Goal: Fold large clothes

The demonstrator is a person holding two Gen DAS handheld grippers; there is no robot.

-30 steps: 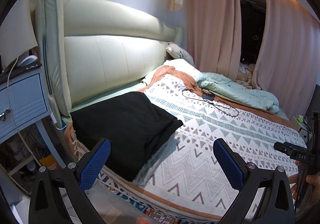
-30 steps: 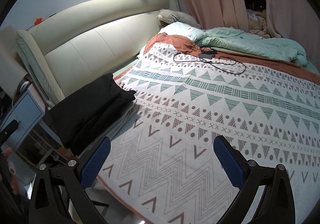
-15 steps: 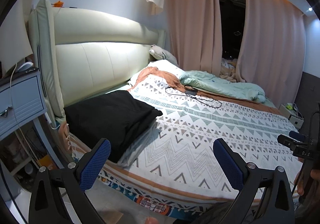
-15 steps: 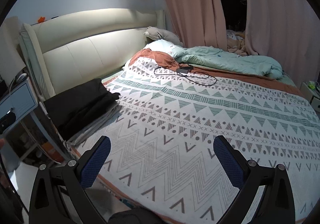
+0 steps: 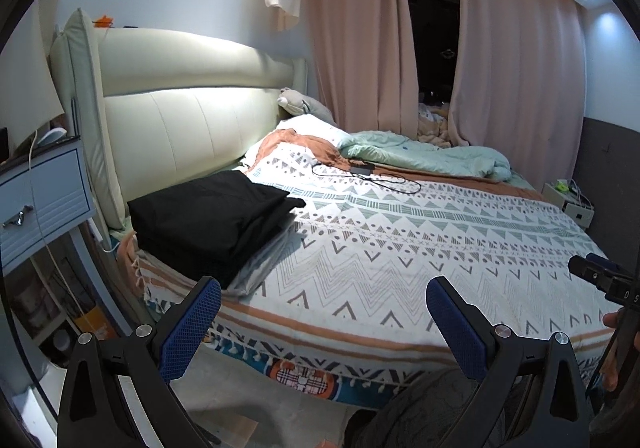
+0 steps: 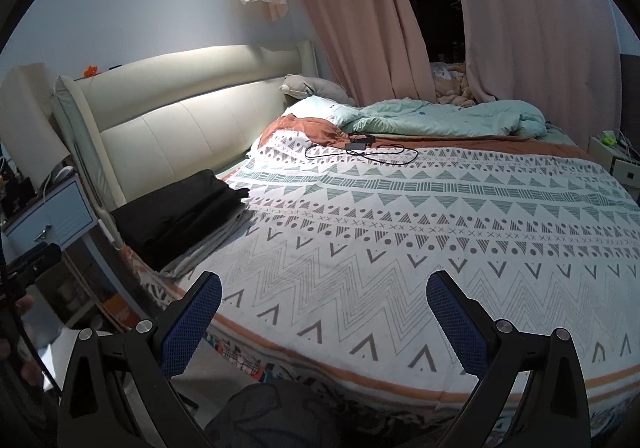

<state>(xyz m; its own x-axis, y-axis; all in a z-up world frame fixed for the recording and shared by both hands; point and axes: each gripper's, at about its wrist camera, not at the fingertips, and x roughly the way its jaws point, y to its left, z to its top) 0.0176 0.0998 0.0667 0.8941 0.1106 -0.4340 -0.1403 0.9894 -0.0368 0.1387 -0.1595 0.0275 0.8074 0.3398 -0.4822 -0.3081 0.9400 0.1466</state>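
Both the left gripper (image 5: 323, 312) and right gripper (image 6: 323, 308) have drawn back from the bed (image 5: 400, 256), wide open, holding nothing — the black garment (image 5: 208, 220) lies folded, probably finished.

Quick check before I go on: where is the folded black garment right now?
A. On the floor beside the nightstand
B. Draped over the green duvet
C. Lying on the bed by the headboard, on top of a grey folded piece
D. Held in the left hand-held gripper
C: the folded black garment rests on a grey folded piece on the bed near the headboard; both hand-held grippers are open and empty.
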